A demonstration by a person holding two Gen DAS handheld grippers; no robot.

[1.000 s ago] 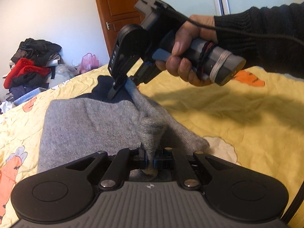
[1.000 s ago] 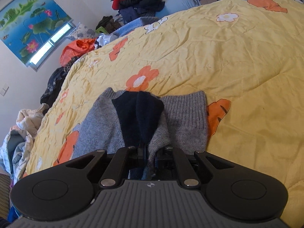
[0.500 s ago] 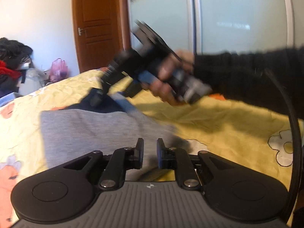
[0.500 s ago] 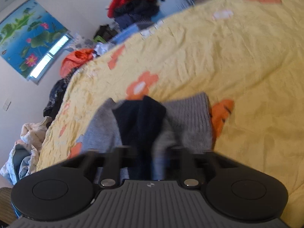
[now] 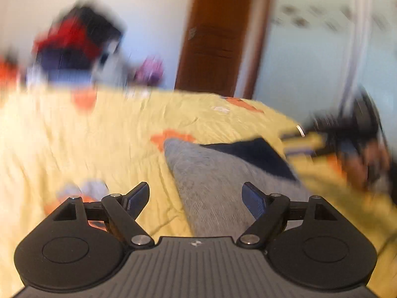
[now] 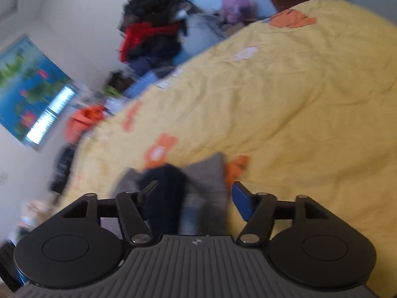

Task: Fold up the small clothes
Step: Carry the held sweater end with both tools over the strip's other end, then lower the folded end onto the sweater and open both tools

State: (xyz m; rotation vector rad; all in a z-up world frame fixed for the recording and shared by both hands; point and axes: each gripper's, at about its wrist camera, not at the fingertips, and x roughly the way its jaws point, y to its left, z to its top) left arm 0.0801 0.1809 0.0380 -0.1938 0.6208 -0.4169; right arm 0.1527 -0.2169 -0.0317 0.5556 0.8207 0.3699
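A yellow quilt (image 6: 285,94) with orange and white flowers covers the bed and fills most of both views. On it lies the grey sweater (image 5: 213,183), spread flat, with a navy part (image 5: 255,154) on top toward its far side; in the right wrist view the same navy strip (image 6: 163,198) runs down the sweater's middle. Behind the bed a pile of clothes (image 6: 153,32), red and black, sits against the wall, with a brown door (image 5: 213,37) to one side.

The left gripper (image 5: 196,193) hangs over the sweater's near edge, jaws spread wide and holding nothing. The right gripper (image 6: 194,193) is also above the sweater, tilted, its jaws likewise wide apart and empty. At the right edge of the left wrist view the person's hand (image 5: 367,159) is a blur, raised above the quilt.
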